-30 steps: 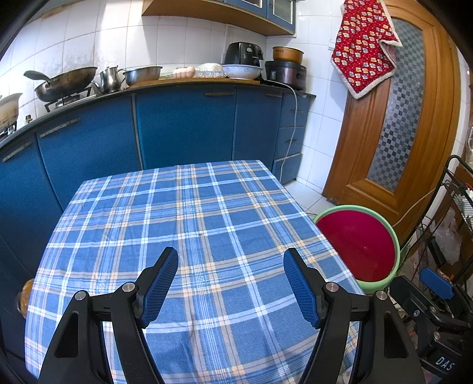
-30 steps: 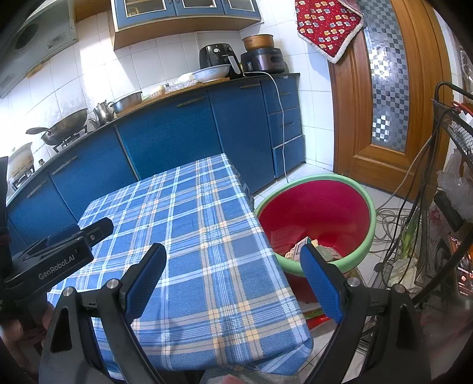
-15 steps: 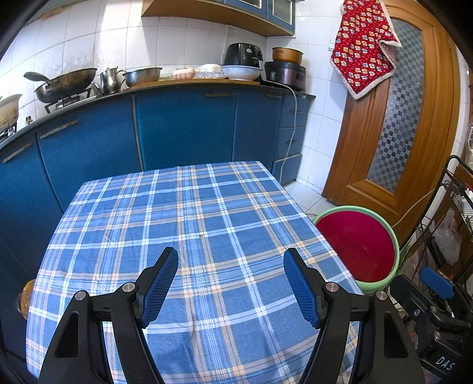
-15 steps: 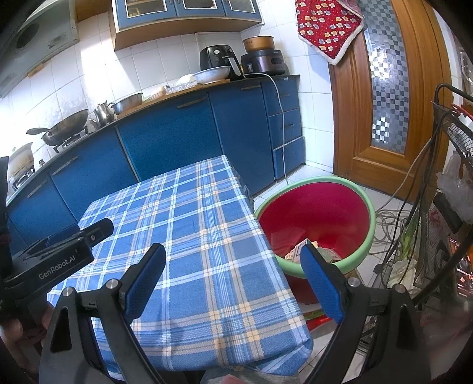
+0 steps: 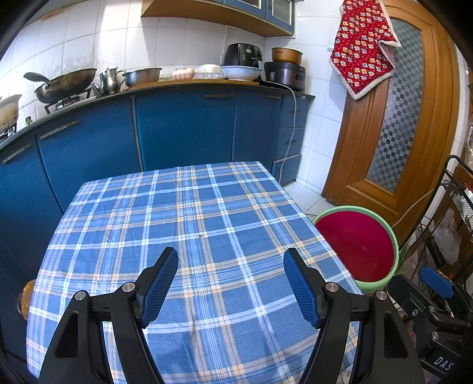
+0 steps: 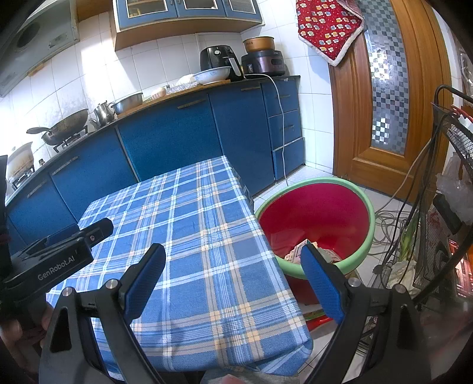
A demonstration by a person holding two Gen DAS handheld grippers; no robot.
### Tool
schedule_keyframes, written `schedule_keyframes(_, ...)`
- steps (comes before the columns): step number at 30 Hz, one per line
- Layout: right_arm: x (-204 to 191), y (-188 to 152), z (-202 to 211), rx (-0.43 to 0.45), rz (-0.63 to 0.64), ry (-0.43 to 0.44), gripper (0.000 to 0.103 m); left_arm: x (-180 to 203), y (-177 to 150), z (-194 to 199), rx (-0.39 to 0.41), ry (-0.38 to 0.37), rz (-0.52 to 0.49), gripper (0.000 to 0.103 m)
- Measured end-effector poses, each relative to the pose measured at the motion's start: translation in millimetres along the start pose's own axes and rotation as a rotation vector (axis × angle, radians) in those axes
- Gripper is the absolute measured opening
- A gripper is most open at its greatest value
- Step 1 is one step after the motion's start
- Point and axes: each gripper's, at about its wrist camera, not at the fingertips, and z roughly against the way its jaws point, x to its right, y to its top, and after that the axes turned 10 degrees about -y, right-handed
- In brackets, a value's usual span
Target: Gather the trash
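Note:
A table under a blue plaid cloth [image 5: 189,224] [image 6: 189,236] fills the middle of both views, with nothing lying on it. My left gripper [image 5: 230,260] hangs open over its near half, with nothing between its blue pads. My right gripper [image 6: 232,257] is open over the table's near right corner, also holding nothing. A red basin with a green rim [image 6: 322,212] [image 5: 354,242] stands on the floor right of the table. Paper trash [image 6: 295,251] lies in its bottom, partly hidden by my right finger.
Blue kitchen cabinets [image 5: 183,127] run behind the table, with a wok [image 5: 65,84], bowls and appliances on the counter. A wooden door [image 6: 384,97] with a red cloth [image 6: 328,26] stands at the right. A wire rack [image 6: 452,177] and cables crowd the floor beside the basin.

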Motion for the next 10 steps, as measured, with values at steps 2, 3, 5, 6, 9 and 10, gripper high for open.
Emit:
schedule_keyframes(2,-0.9,-0.3,-0.1,0.001,0.0,-0.001,0.092,0.1,-0.2,-0.2,0.0,0.001,-0.001,0.075)
schedule_keyframes(3,-0.5,-0.1,0.0,0.001,-0.001,-0.001,0.092,0.1,-0.3,-0.3,0.001,0.0,-0.001,0.075)
schedule_keyframes(5,-0.9,-0.4,-0.1,0.001,0.001,0.0,0.092,0.1,-0.2,-0.4,0.001,-0.001,-0.001,0.075)
schedule_keyframes(6,-1.0,-0.4,-0.1,0.001,0.001,0.0,0.092,0.1,-0.2,-0.3,0.0,0.0,-0.002,0.075)
schedule_keyframes(9,-0.6,-0.3,-0.1,0.0,0.002,0.0,0.092,0.3,-0.2,-0.3,-0.001,-0.001,-0.002,0.075)
schedule_keyframes(10,-1.1,-0.4,-0.2,0.001,0.002,0.0,0.092,0.6,-0.1,-0.2,-0.005,-0.003,-0.005,0.075)
